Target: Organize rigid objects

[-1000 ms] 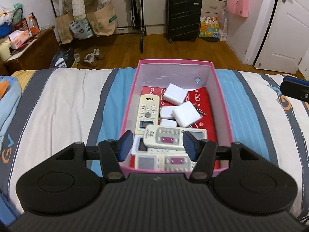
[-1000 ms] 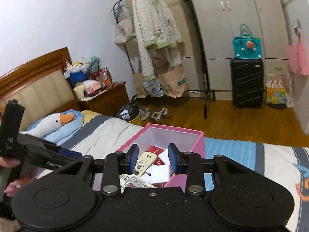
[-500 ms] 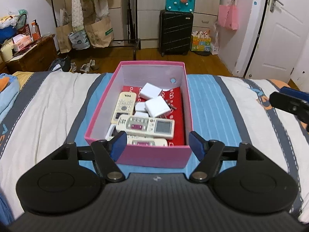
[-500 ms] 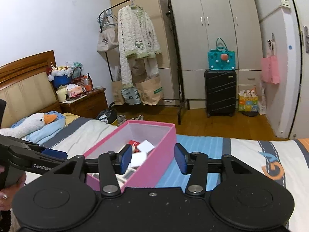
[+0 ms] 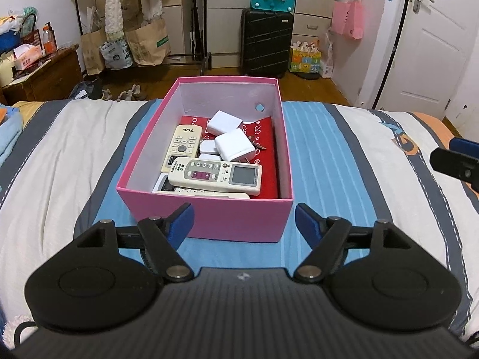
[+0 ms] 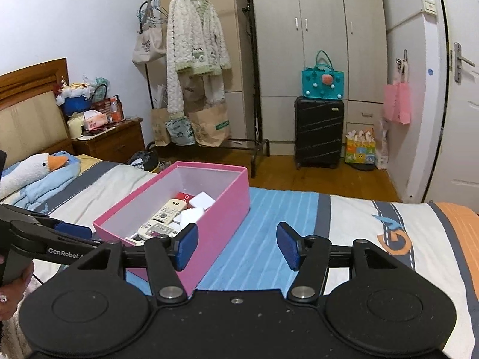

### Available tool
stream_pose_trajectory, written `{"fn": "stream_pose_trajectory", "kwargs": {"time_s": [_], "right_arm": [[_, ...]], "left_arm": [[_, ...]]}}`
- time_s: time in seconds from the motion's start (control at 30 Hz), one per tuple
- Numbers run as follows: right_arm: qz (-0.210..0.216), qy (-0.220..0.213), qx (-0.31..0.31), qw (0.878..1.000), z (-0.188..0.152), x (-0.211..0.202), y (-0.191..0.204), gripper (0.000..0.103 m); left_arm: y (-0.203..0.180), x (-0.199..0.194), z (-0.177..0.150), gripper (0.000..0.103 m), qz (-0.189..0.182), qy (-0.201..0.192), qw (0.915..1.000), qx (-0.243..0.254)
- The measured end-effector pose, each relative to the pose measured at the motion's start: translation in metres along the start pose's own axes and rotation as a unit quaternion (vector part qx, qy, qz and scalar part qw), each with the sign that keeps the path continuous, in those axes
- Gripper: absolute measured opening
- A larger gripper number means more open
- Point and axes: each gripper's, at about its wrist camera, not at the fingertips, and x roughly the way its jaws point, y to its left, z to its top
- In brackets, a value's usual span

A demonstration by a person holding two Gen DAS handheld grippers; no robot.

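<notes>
pink box: remotes and chargers inside — sorting looks done
left gripper: empty, jaws opening
right gripper: empty — opening

Pink box: near wall hides lowest remotes; only top edges show. Keys half under white charger; too small to count. Right gripper cut by left-wrist frame edge; jaws not readable there. Left gripper in right-wrist view: tips behind box corner. Hand cropped at frame edge. Nightstand clutter indistinct.
</notes>
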Motion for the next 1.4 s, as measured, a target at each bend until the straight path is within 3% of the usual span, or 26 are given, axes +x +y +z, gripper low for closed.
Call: {"fn": "stream_pose_trajectory", "kwargs": {"time_s": [0.23,0.3,0.37,0.43,0.53,0.87,1.4], "right_arm": [[-0.012,0.005,0.004,1.0,-0.0037,-0.0014,-0.0012,0.065],[-0.016,0.005,0.006,1.0,-0.0045,-0.0016,-0.0016,0.08],[-0.026,0.002,0.008,1.0,-0.0052,-0.0025,-0.001,0.085],[-0.051,0.0,0.01,0.999,-0.0053,-0.0026,0.0001,0.098],[-0.09,-0.005,0.012,0.996,-0.0062,-0.0029,0.0021,0.101],[-0.115,0.012,0.026,0.993,-0.0053,-0.0024,0.0003,0.102],[-0.134,0.04,0.048,0.989,-0.0058,0.0035,-0.0002,0.102]], "left_arm": [[-0.0016,-0.0011,-0.0009,0.075,-0.002,-0.002,1.0,0.002],[-0.0024,-0.002,-0.0012,0.076,-0.002,-0.001,1.0,0.003],[-0.0032,-0.0017,-0.0008,0.076,0.0,-0.001,1.0,0.003],[-0.0032,-0.0017,-0.0007,0.077,0.0,-0.001,1.0,0.003],[-0.0034,-0.0018,-0.001,0.079,0.002,-0.002,1.0,0.004],[-0.0047,-0.0005,-0.0028,0.098,0.007,-0.009,0.9999,0.004],[-0.0058,0.0046,-0.0039,0.101,0.001,0.0,0.9999,0.013]]}}
